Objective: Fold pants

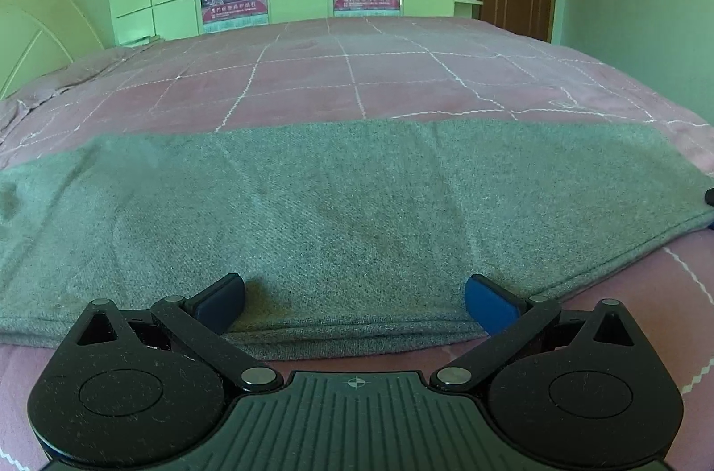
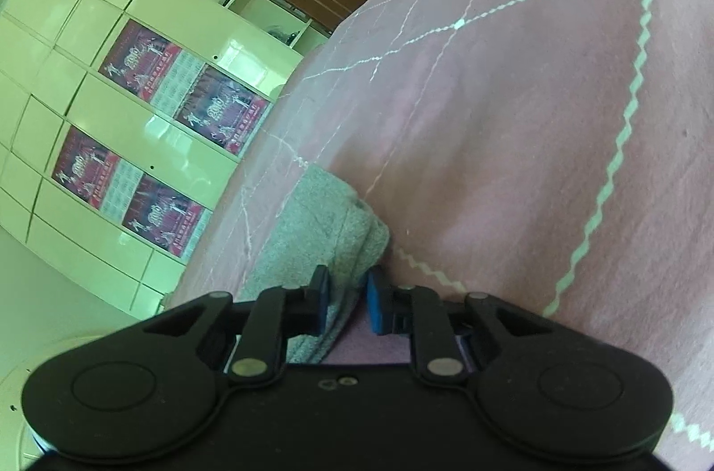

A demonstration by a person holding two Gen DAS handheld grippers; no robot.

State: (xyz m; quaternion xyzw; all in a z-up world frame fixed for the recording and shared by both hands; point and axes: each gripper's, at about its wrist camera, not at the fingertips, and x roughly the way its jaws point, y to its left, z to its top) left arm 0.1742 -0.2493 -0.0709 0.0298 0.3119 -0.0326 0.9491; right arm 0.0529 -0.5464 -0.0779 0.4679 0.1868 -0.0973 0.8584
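Left gripper (image 1: 354,303) sits level and low, jaws spread wide apart, blue pads (image 1: 488,306) well separated with nothing pinched between them. Right gripper (image 2: 347,303) is rolled hard over to one side, so its whole view is tilted. Its jaws are pulled in close, clamped on a bit of grey pants (image 2: 330,243) fabric, with only a narrow gap between the pads.

Your pants (image 1: 339,212) run off the left edge; the right gripper (image 1: 709,203) is barely a sliver at frame's edge.
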